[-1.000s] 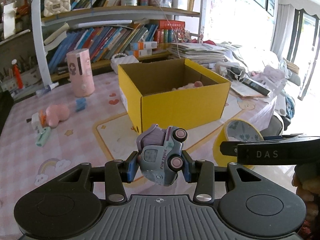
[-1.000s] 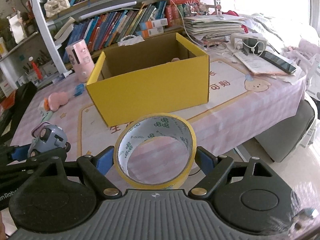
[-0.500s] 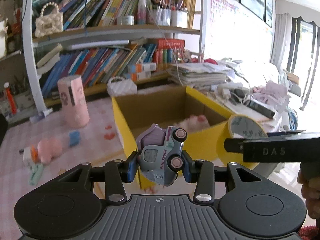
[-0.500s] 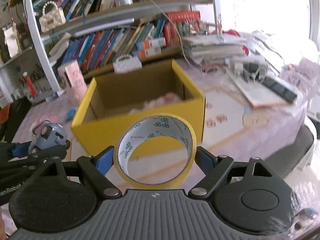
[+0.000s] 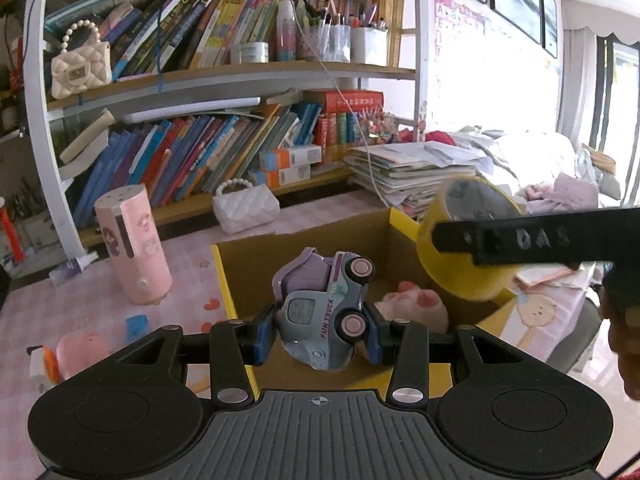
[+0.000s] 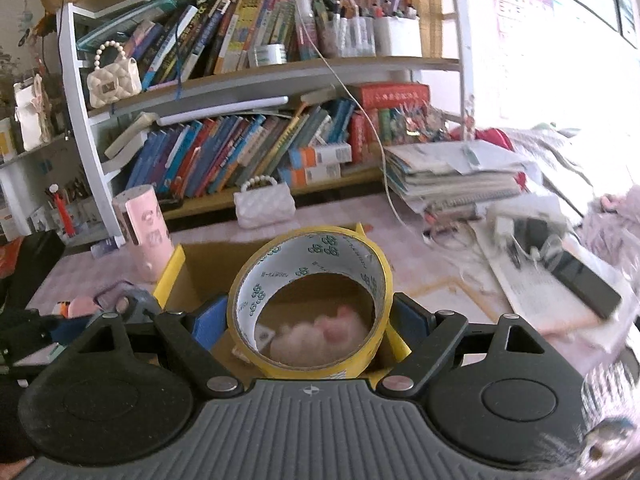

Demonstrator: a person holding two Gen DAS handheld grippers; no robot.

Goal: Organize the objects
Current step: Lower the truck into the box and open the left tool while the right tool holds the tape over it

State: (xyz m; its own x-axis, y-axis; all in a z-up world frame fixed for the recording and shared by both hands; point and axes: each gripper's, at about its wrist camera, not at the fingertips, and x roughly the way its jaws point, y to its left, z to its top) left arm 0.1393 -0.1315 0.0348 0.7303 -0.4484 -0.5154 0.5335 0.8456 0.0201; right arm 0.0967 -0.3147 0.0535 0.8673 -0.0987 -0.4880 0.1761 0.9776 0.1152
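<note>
My left gripper [image 5: 320,330] is shut on a grey-blue toy truck [image 5: 324,312] with pink wheels and holds it above the near left part of the open yellow cardboard box [image 5: 224,276]. My right gripper [image 6: 310,324] is shut on a yellow tape roll [image 6: 310,300] and holds it over the same box [image 6: 170,272]; the roll also shows in the left wrist view [image 5: 464,240]. A pink plush toy [image 5: 416,306] lies inside the box and shows through the roll [image 6: 320,338].
A pink cylinder [image 5: 132,248] and a pink toy [image 5: 76,356] are on the pink tablecloth left of the box. A white quilted purse [image 5: 245,210] sits behind it. A bookshelf [image 5: 224,76] lines the back. Stacked papers [image 6: 452,180] and a phone [image 6: 580,280] lie right.
Both grippers have moved forward and up from in front of the box to over its opening, carrying the truck and the tape roll. The box interior and plush toy are now visible below.
</note>
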